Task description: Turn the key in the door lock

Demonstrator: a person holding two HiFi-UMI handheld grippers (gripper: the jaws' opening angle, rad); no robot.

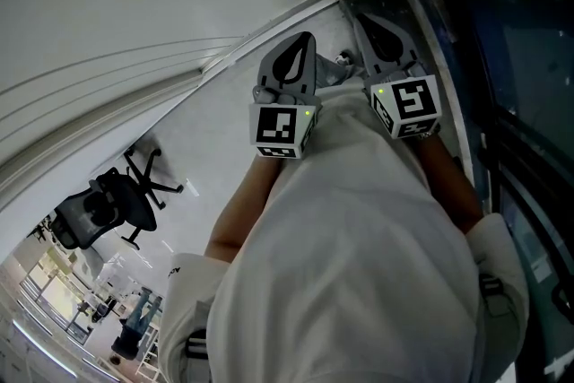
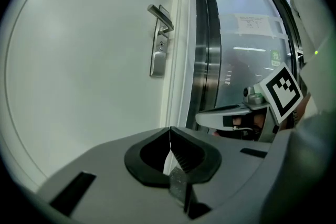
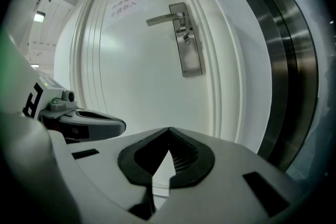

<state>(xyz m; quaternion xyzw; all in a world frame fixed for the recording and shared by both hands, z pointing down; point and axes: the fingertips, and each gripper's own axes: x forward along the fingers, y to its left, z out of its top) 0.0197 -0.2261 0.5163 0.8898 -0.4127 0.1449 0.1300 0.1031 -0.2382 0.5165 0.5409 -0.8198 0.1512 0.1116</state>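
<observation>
A white door (image 3: pixel 136 71) stands ahead of both grippers. On it are a silver lever handle (image 3: pixel 165 19) and a long lock plate (image 3: pixel 190 50); a small metal piece, seemingly the key (image 3: pixel 185 35), sticks out at the keyhole. In the left gripper view, handle (image 2: pixel 160 17) and plate (image 2: pixel 157 60) sit up near the door's edge. My left gripper (image 2: pixel 169 129) is shut with nothing in it, well short of the lock. My right gripper (image 3: pixel 168 129) is also shut and empty, equally far off. In the head view, left gripper (image 1: pixel 307 37) and right gripper (image 1: pixel 363 14) are side by side.
Right of the door runs a steel frame (image 2: pixel 202 50) with a glass panel (image 2: pixel 247 76) bearing a paper notice (image 2: pixel 255 23). A printed sign (image 3: pixel 123 5) is on the door's upper part. A black office chair (image 1: pixel 108 206) stands behind at the left.
</observation>
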